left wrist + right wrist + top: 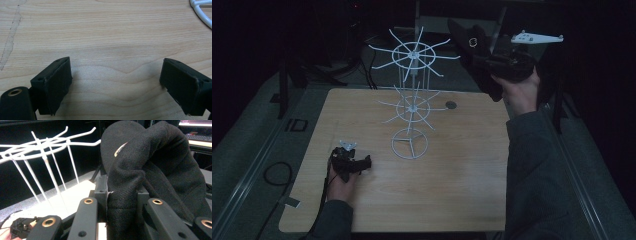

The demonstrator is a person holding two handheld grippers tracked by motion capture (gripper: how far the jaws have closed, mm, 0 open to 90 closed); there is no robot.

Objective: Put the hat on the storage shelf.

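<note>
black cloth (155,170) cut off, rack base (202,12) cropped

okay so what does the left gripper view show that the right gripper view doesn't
The left gripper view alone gives a close look at the bare wooden tabletop, with the left gripper open over it and a curve of the white rack's base ring at the corner. The right gripper view alone gives the right gripper shut on a black cloth, beside the rack's top hooks. Both include the white wire rack and the table.
</note>
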